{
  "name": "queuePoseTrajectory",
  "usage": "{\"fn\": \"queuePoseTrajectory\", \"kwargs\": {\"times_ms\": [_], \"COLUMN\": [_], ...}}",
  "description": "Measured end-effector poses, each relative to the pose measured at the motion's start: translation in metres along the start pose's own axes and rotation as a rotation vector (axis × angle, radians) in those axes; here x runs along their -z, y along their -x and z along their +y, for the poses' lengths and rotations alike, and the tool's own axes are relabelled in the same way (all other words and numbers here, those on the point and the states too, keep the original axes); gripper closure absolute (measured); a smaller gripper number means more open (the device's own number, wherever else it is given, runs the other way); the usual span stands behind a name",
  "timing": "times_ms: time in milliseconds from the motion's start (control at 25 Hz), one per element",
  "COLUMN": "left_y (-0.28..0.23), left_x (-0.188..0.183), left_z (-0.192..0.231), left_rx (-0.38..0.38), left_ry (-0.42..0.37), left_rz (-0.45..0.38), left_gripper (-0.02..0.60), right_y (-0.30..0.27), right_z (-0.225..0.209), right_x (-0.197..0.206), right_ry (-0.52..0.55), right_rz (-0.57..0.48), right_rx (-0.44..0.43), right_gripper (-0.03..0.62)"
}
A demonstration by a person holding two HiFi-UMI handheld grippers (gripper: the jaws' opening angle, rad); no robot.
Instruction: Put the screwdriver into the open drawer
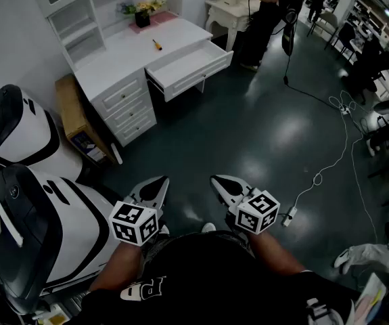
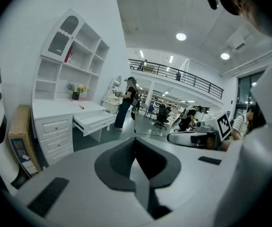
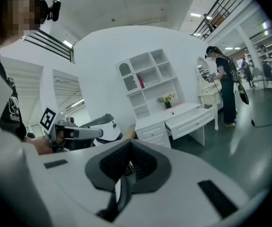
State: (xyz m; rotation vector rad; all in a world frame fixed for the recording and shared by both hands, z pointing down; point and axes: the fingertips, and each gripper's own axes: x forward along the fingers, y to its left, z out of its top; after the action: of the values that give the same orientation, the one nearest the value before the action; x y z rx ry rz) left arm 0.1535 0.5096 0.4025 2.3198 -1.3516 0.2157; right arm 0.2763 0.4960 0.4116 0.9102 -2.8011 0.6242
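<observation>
Left gripper [image 1: 155, 185] and right gripper [image 1: 221, 183], jaws pressed together and empty, hang well apart from the open drawer [image 1: 201, 74]; the screwdriver [image 1: 157, 45] lies on the tabletop [image 1: 123, 59] behind it.

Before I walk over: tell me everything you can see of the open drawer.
The open drawer is white, painted wood by its look, wide and shallow, with a panelled front. It is pulled well out from under the top of the white desk and sits level. Its inside looks bare. The screwdriver lies on the desktop behind it, not in it. Only the desk touches it.
</observation>
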Motion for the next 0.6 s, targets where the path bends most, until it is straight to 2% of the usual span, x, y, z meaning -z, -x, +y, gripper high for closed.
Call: {"fn": "queuePoseTrajectory", "kwargs": {"times_ms": [440,600], "left_y": [-0.012,-0.019], "left_x": [-0.002,0.001], "left_z": [-0.020,-0.030], "left_rx": [-0.034,-0.043], "left_ry": [0.008,0.015], "left_rz": [-0.041,-0.040], "left_gripper": [0.571,0.571], "right_y": [0.019,0.025], "right_z": [-0.015,-0.018], "right_x": [0.003,0.004], "right_ry": [0.006,-0.005], "right_rz": [0.009,0.005], "right_rx": [-0.023,-0.061], "right_gripper": [0.588,0.588]}}
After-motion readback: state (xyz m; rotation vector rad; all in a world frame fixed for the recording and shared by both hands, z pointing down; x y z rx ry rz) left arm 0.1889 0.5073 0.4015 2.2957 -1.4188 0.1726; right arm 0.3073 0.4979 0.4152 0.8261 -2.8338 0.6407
